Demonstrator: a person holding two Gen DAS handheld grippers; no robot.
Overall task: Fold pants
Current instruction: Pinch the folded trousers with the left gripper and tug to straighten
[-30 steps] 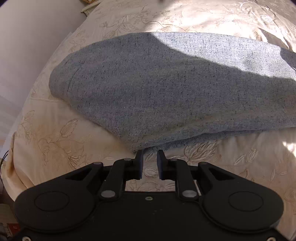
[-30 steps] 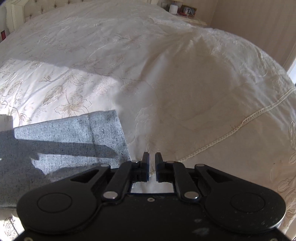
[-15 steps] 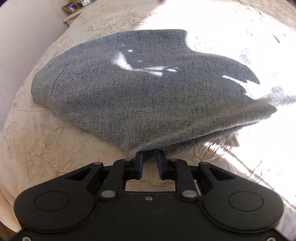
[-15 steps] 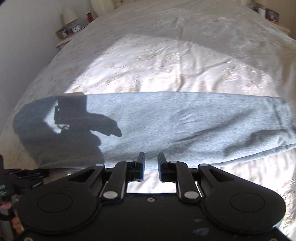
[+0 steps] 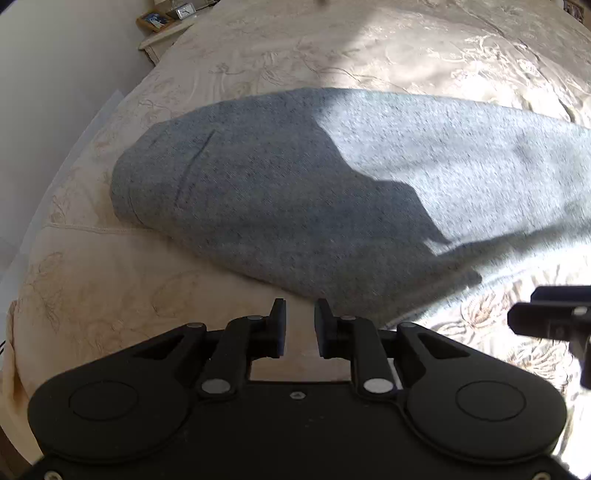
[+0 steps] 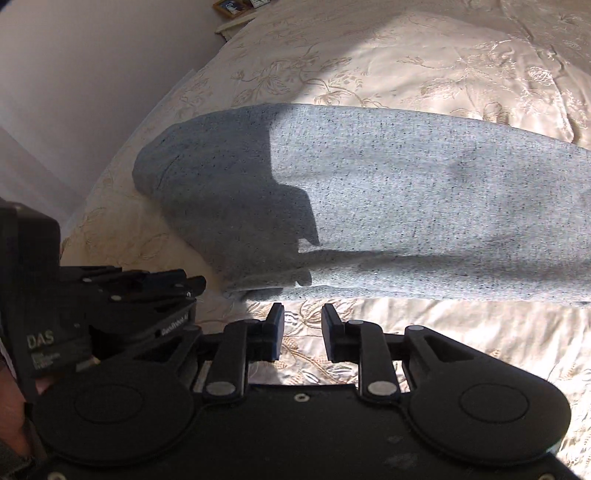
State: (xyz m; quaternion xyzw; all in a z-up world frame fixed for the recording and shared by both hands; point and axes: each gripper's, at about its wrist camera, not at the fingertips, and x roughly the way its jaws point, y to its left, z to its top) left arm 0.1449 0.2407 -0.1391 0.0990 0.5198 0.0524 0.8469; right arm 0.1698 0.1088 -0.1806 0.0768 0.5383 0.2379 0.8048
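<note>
The grey pants (image 5: pixel 332 192) lie folded lengthwise across the cream embroidered bedspread (image 5: pixel 110 295), one end at the left and the rest running off to the right. They also show in the right wrist view (image 6: pixel 388 206). My left gripper (image 5: pixel 298 321) is open and empty, its fingertips just short of the pants' near edge. My right gripper (image 6: pixel 302 325) is open and empty, a little before the near edge. The left gripper (image 6: pixel 177 288) shows at the left of the right wrist view. Part of the right gripper (image 5: pixel 546 317) shows at the right of the left wrist view.
The bed's left edge (image 5: pixel 74 155) drops off beside a pale wall (image 6: pixel 74 74). A nightstand with a picture frame (image 5: pixel 157 20) and a small clock (image 5: pixel 184 11) stands at the far left corner. Strong sunlight and gripper shadows fall across the pants.
Both grippers have pulled back from the pants' near edge and opened wider. The right gripper swung from the bare bedspread to face the pants, close beside the left gripper.
</note>
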